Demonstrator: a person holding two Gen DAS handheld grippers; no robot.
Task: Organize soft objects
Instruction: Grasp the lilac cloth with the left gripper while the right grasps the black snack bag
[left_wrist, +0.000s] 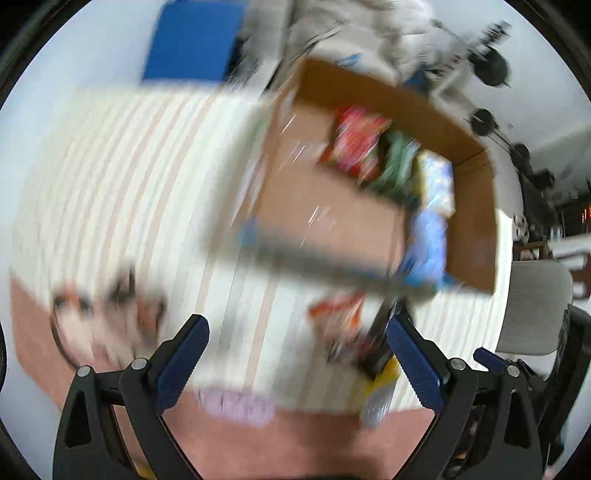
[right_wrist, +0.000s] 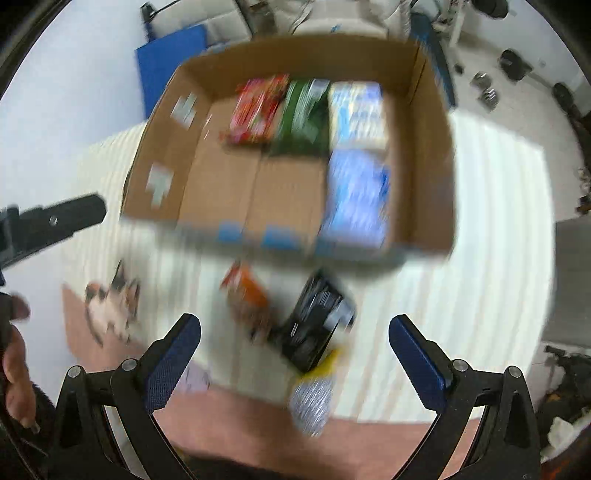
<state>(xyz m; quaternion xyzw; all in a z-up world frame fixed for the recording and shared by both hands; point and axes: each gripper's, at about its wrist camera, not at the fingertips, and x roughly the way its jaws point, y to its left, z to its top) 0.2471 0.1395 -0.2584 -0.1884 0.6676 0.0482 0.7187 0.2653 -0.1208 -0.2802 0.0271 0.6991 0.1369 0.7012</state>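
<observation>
Both views are motion-blurred. An open cardboard box (right_wrist: 218, 184) stands on a striped cloth and also shows in the left wrist view (left_wrist: 317, 206). Inside lie a red packet (right_wrist: 258, 110), a green packet (right_wrist: 303, 118) and blue-white packets (right_wrist: 356, 192). In front of the box lie an orange packet (right_wrist: 245, 291), a black packet (right_wrist: 314, 325) and a yellow-silver packet (right_wrist: 314, 395). My right gripper (right_wrist: 294, 343) is open above these loose packets. My left gripper (left_wrist: 297, 345) is open and empty; the orange packet (left_wrist: 336, 314) lies between its fingers.
A pink mat with a cat picture (right_wrist: 110, 310) lies at the left edge of the cloth. A blue panel (right_wrist: 170, 70) stands behind the box. A grey chair (left_wrist: 535, 306) is at the right. The left tool (right_wrist: 51, 221) and a hand show at left.
</observation>
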